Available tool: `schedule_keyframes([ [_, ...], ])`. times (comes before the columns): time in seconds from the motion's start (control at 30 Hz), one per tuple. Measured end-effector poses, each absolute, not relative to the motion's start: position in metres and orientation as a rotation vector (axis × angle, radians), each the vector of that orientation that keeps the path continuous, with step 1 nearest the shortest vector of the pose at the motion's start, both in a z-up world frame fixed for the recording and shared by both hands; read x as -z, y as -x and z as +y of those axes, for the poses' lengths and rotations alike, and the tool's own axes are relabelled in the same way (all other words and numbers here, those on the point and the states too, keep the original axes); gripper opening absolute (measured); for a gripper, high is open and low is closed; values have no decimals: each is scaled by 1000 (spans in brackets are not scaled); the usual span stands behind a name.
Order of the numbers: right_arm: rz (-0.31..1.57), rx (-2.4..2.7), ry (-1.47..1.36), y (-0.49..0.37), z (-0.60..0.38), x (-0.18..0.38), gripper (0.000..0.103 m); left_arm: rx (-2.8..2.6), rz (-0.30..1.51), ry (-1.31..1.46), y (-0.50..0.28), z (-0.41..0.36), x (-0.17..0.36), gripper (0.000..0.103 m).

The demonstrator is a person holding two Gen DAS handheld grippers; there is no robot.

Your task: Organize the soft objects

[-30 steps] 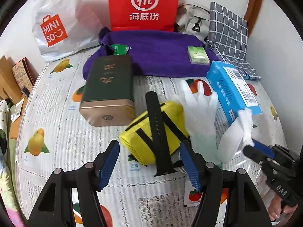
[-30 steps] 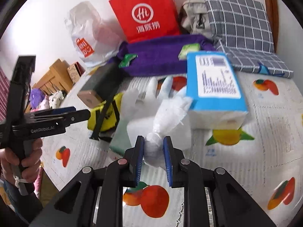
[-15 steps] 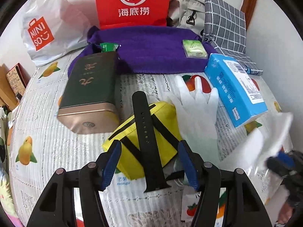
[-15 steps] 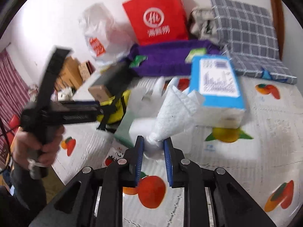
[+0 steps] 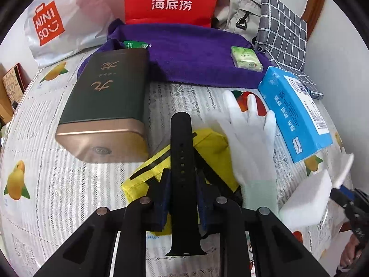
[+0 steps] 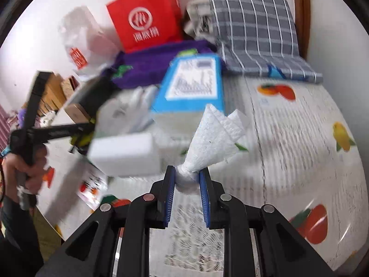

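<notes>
My left gripper is shut on a black watch strap that lies over a yellow pouch. A white glove lies just right of it. My right gripper is shut on a bunched white foam sheet and holds it above the bed, right of a white sponge block. That block and the right gripper show at the right edge of the left wrist view. A purple towel lies at the back.
A dark green tin box lies at the left, a blue tissue pack at the right. A red bag, a white Miniso bag and a checked pillow stand at the back. The bed sheet has fruit prints.
My left gripper has closed on the black strap. My right gripper has carried the foam sheet up and to the right, away from the glove and sponge.
</notes>
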State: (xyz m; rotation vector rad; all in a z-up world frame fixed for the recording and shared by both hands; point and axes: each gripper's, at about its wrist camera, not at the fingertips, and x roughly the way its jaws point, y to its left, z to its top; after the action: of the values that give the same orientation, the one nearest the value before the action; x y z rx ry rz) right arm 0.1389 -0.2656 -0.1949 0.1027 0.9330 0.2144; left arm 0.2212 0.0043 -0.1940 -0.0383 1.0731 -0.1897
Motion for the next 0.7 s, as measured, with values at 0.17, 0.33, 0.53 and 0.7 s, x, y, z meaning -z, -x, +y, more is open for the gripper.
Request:
schedule_keyframes([
  [0.17,973,-203,-80,-144,-259,214,24,182,1069,55,-225,4,200,21],
  [0.33,981,-200,-92,-146,-253,223,27,181,1045,76,-227,5,203,20],
  [0.53,963,-173,-42,-148,-246,220,22,183,1038,111,-223,14,196,20],
  [0.7,941,-171,-49,-142,-251,207,22,169,1022,98,-214,19,180,20],
])
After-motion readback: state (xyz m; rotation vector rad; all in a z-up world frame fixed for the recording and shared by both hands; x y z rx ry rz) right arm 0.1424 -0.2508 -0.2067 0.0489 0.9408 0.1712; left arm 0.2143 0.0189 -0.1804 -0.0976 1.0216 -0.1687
